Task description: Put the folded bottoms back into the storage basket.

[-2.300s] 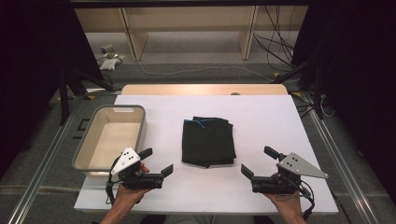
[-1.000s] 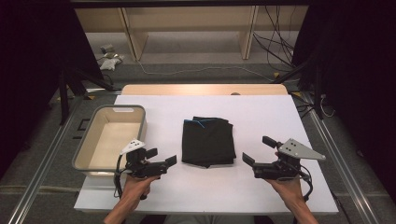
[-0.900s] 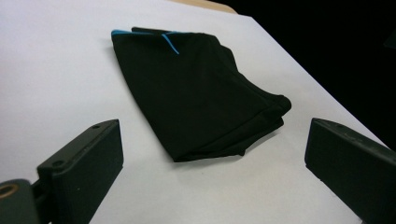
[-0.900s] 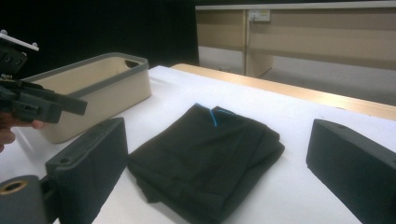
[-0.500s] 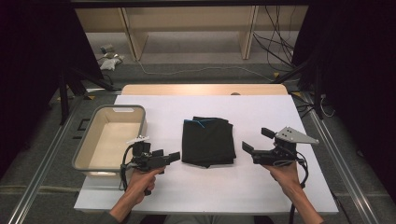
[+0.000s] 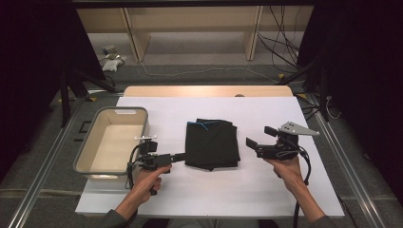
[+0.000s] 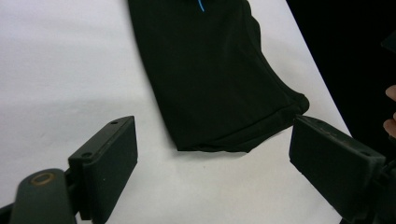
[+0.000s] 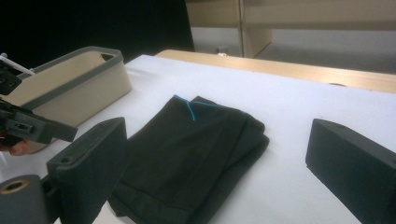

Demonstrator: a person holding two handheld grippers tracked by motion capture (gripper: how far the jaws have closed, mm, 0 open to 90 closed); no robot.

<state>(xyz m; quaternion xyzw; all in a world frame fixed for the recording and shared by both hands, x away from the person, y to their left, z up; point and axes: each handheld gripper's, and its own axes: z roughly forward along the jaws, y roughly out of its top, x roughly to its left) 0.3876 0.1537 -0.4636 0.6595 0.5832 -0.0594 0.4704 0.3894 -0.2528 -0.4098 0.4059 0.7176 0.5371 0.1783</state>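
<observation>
A folded black fabric garment with a thin blue line of stitching near its far edge (image 6: 212, 142) lies flat in the middle of the white-covered counter (image 6: 199, 190), well apart from the grey-rimmed beige plastic bin (image 6: 110, 141) at the counter's left side. The left gripper (image 6: 177, 156) sits low at the garment's near left corner, jaws spread wide; in the left gripper view that corner lies between them, not yet pinched. The right gripper (image 6: 254, 144) hovers just beside the garment's right edge, its jaws also wide apart and empty. By the look of it the cloth is light, soft and limp: several layers are stacked, the edges bulge slightly, and it would sag and unfold if lifted from one point. The likeliest good holds are the two near corners or the opposite side edges, pinching through all layers at once so the fold stays together; the smooth counter cover should let a jaw slide under the edge.
</observation>
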